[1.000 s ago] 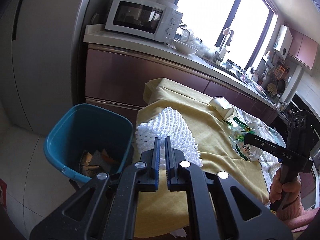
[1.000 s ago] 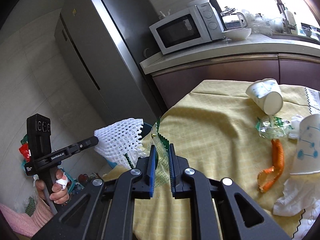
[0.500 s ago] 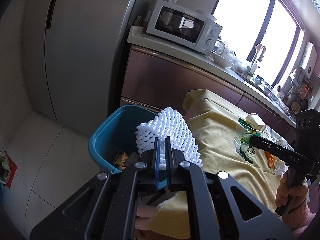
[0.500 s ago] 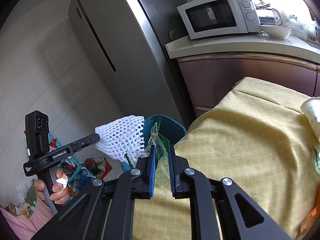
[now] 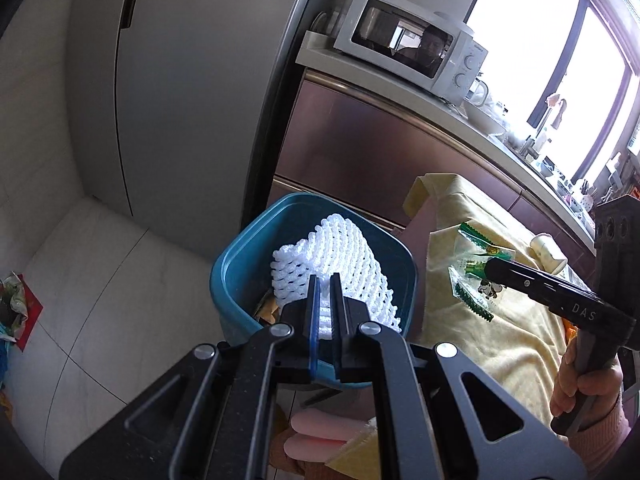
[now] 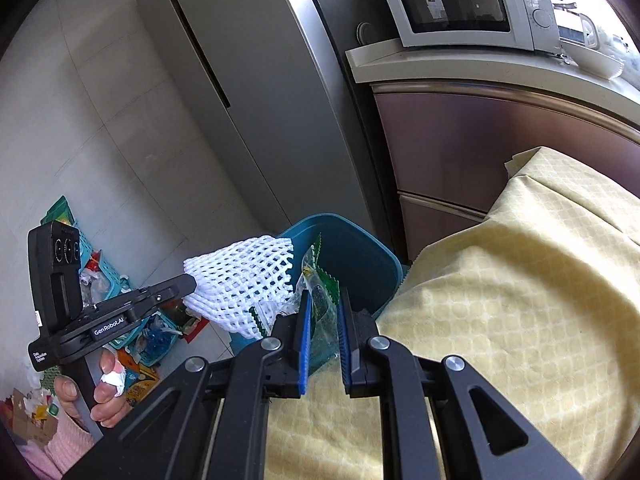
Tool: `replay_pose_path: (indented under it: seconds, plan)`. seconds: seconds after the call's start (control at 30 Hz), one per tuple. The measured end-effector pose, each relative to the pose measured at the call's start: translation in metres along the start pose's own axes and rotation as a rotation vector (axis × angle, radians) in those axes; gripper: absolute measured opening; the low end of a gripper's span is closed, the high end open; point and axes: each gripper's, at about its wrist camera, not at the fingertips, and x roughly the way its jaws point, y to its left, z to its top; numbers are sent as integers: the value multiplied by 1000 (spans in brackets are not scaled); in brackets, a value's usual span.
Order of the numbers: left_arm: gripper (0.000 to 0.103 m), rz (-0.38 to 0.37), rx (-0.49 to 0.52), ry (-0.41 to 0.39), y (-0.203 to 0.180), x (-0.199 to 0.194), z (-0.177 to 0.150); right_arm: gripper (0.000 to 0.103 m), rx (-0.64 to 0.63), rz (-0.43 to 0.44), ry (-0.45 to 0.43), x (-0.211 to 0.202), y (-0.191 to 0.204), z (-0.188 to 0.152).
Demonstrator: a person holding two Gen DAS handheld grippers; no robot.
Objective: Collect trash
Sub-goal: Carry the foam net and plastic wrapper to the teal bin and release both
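Over the teal bin (image 5: 236, 268), beside the yellow-clothed table (image 6: 520, 300): left gripper (image 5: 325, 300) clamped tight on a white foam fruit net (image 5: 336, 256), the net hanging above the bin's open mouth, some scraps visible down inside. Alongside, right gripper (image 6: 322, 320) pinched shut on a clear wrapper with green zigzag edges (image 6: 318, 280), the wrapper poking up between the blue pads and held at the bin's near rim, next to the net (image 6: 240, 280). Seen from the left wrist, a hand (image 5: 584, 384) in a pink sleeve gripping the right tool's handle; seen from the right wrist, the other hand (image 6: 96, 392) likewise wrapped around the left tool's handle, one finger bandaged in white. Farther along the table, a toppled white cup (image 5: 548, 254). Behind the bin, a grey refrigerator (image 5: 192, 80) and a white microwave (image 5: 408, 40) on the kitchen worktop (image 6: 480, 66). Off on the floor, baskets full of loose litter (image 6: 152, 332).
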Motion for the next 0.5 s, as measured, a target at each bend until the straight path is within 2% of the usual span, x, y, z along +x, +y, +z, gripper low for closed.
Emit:
replay_pose_path:
  seconds: [0.27, 0.5]
  plan:
    - [6, 43, 2, 27, -3, 22, 0, 13, -11, -41, 60, 34, 11, 8]
    - [6, 66, 3, 53, -4, 41, 0, 18, -1, -73, 116, 59, 9, 10]
